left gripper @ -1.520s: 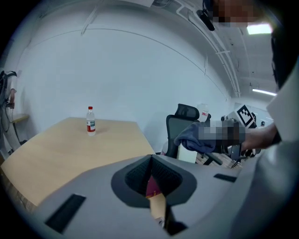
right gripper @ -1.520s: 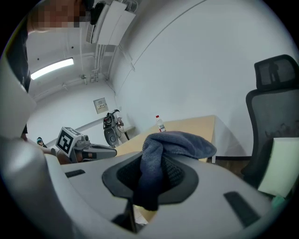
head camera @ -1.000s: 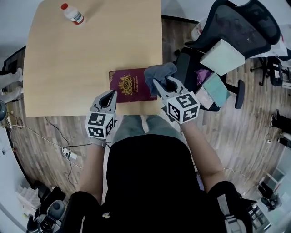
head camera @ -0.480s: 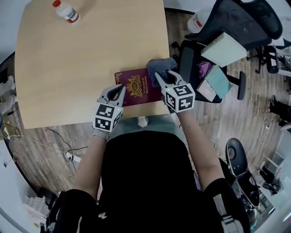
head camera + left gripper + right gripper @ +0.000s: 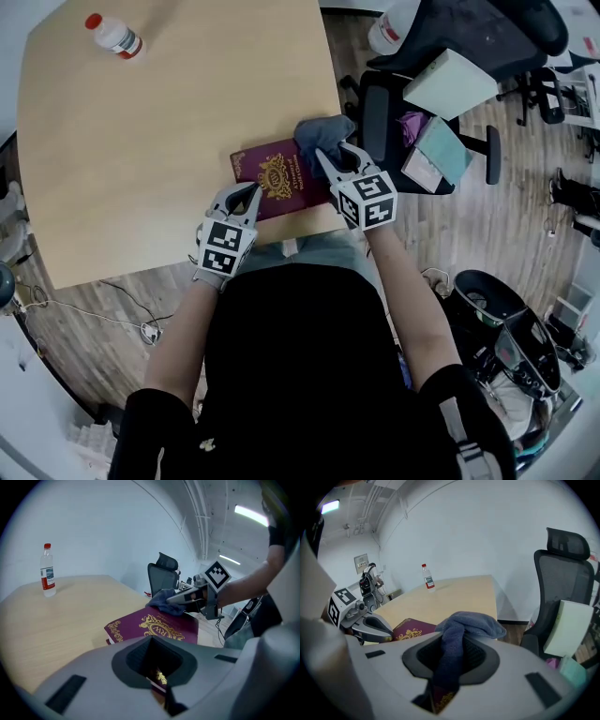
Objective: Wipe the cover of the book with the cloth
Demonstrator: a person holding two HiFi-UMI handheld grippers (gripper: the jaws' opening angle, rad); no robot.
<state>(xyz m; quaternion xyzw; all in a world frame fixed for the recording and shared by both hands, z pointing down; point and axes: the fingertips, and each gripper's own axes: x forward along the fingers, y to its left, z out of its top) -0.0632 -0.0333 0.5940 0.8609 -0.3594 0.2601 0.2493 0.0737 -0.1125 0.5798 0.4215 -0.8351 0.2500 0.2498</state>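
Head view: the maroon book [image 5: 279, 178] is lying cover-up at the near edge of the desk [image 5: 169, 131], its long axis running left to right. The right claw [image 5: 336, 159], the nearer one, is pinching the cloth [image 5: 323, 134] over the book's right end. The left claw [image 5: 246, 194], closed and empty, is poised at the book's near-left corner.

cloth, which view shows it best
Right gripper view: the cloth fills the centre, pinched by the right gripper. The head view shows it small, at the book; the left gripper view, a distant bunch.
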